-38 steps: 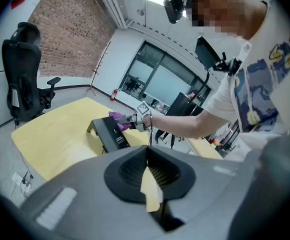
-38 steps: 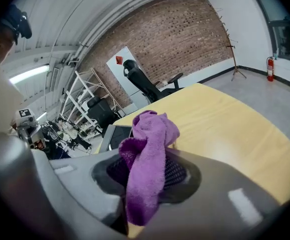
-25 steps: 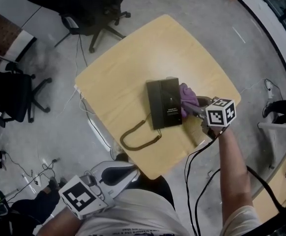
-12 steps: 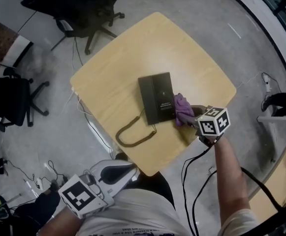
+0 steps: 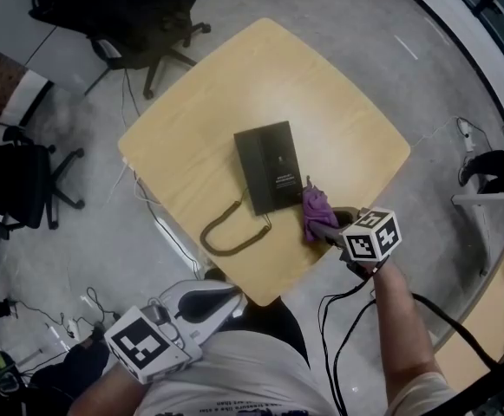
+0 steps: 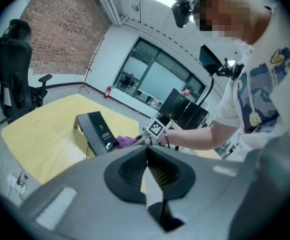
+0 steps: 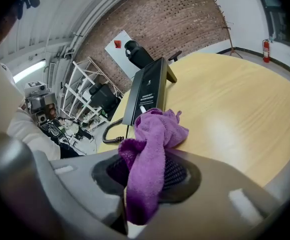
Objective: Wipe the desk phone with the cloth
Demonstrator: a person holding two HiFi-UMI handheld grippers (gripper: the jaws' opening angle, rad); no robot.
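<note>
Right gripper (image 5: 331, 226) pinched cloth (image 5: 314, 208) tight, just beside phone (image 5: 267, 165). Left gripper (image 6: 145, 159) closed, empty. Wiping likely needed flat, soft rubs.

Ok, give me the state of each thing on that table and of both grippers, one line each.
Desk phone: propped up on its stand, on the table.
Cloth: bunched up, clamped, beside the phone.
Cord: lying in a loop near the table edge.
Right gripper: shut on the cloth.
Left gripper: shut, empty, off the table.
</note>
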